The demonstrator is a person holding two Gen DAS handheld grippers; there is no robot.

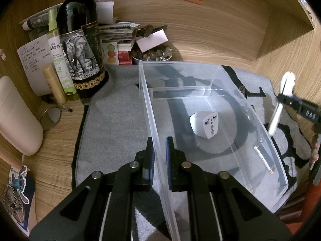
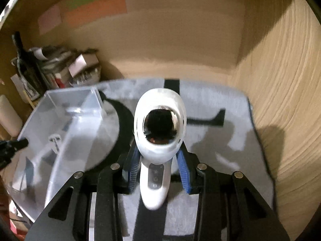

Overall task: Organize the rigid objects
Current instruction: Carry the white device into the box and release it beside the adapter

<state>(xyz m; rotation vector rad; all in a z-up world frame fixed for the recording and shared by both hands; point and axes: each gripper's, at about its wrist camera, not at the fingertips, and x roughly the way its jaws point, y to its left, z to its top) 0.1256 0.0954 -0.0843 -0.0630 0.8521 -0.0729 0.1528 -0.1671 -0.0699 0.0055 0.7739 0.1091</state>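
**Left holds the bin wall, right carries a white device**

The left gripper point(image 1: 159, 156) has its fingers pressed onto the near left wall of the clear bin point(image 1: 266, 140), one pad outside and one inside. The bin sits on a grey mat point(image 1: 112, 124) with black markings, spread over the wooden table point(image 1: 60, 140). Inside the bin lie a white plug adapter point(image 1: 206, 124), near the middle of the floor, and a thin stick-like item point(image 1: 263, 158) along the right wall.

The right gripper point(image 2: 158, 166) pinches a white handheld device point(image 2: 158, 140) by its neck, blue pads on either side. The device has a rounded head with a dark glossy oval face and a narrow handle with a grey button strip. It is off the mat, to the right of the bin; in the left wrist view it shows side-on beyond the bin's right wall point(image 1: 280, 102).

At the back left of the table stand a dark bottle point(image 1: 80, 46) with an elephant label, a green spray bottle point(image 1: 60, 60), stacked papers and a bowl of beads point(image 1: 152, 55).
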